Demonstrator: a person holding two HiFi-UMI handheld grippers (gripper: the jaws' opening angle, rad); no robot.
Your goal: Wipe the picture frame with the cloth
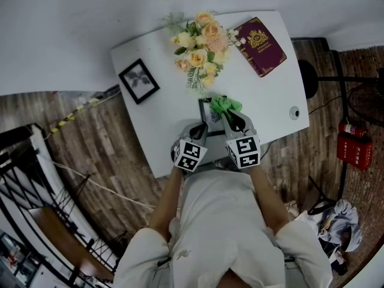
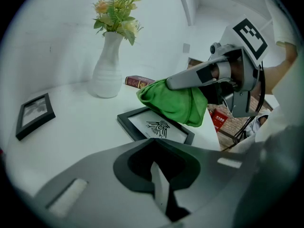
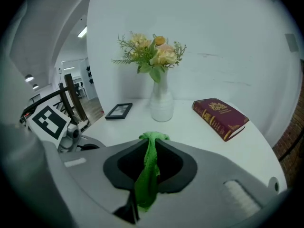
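While the picture frame (image 2: 159, 127) lies flat on the white table (image 1: 270, 95) near its front edge, I see the green cloth (image 2: 173, 101) draped over its far right corner; I cannot tell how firmly it presses down. My right gripper (image 3: 151, 140) has its jaws clamped on that cloth, a fold running up between them and bunching out at the tips. It reaches in over the frame from the right side. My left gripper (image 2: 153, 144) sits just short of the frame's near left edge with its jaws together and nothing between them. Farther back on the table stand a white vase of flowers (image 3: 161, 103), a burgundy book (image 3: 221, 118) to the right of it, and a smaller black frame (image 2: 34, 114) off to the left, well apart from the one under the cloth.
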